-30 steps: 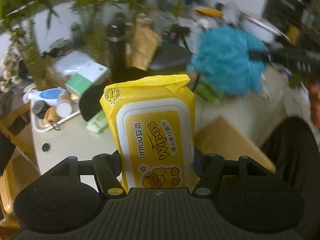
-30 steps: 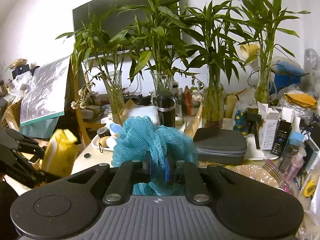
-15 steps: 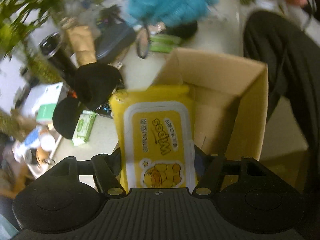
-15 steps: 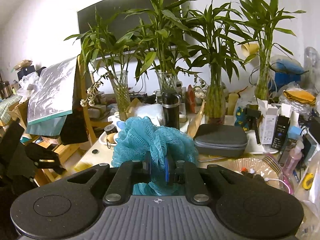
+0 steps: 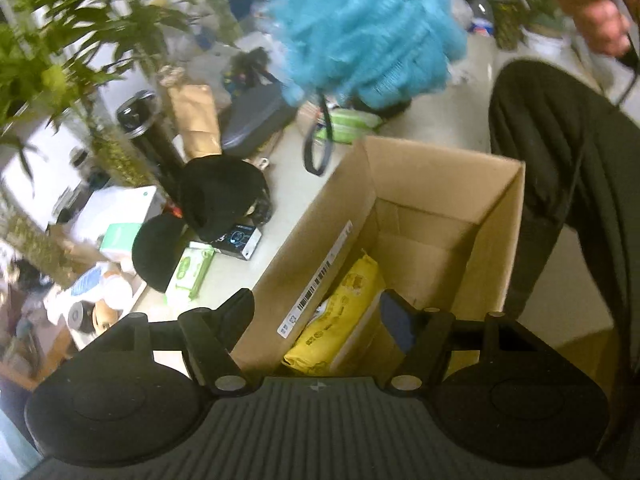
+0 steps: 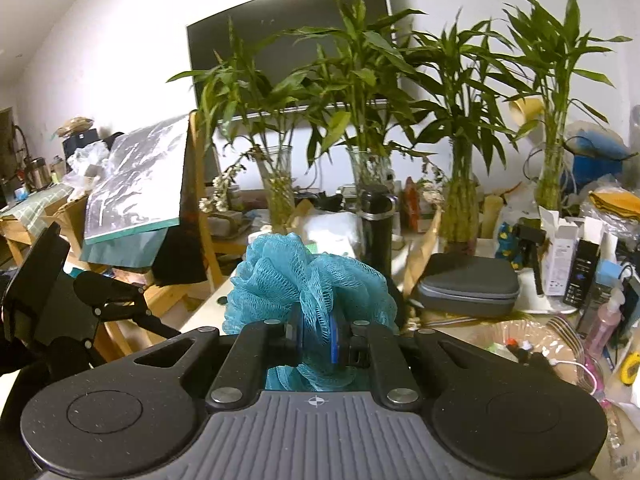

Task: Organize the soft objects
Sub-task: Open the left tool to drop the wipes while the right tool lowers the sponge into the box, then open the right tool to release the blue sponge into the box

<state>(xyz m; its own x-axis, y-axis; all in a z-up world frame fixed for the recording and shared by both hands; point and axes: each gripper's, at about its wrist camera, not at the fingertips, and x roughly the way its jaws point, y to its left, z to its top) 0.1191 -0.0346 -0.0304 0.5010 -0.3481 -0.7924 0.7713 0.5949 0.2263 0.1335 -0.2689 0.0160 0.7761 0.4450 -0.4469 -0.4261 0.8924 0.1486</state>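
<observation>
The cardboard box (image 5: 424,216) is the landmark here: it stands open-topped on the pale tabletop (image 5: 440,120), directly below the left gripper (image 5: 316,312), whose view looks steeply down into it. The yellow wipes pack (image 5: 340,312) lies inside the box on its edge, leaning against the box's labelled wall, its long axis running from the near corner of the box toward its middle. The left gripper has just been opening; its jaws now stand wide, one outside the labelled wall and one over the box interior, with the pack below them and not touched by either pad, so this gripper holds nothing. The blue mesh bath pouf (image 6: 308,292) hangs above and beyond the far rim of the box in the left wrist view, pinched in the right gripper (image 6: 316,340), whose jaws are nearly closed on a fold of the mesh. The pouf's dark hanging loop (image 5: 318,148) dangles just short of the box's far edge. The coming move probably turns on this relation: the pouf lies past the far rim, so the right hand must likely travel toward the box opening and lower before letting go, while the left gripper should clear the opening. A green wipes pack (image 5: 190,272) and dark soft items (image 5: 220,196) lie on the tabletop beside the labelled wall.
</observation>
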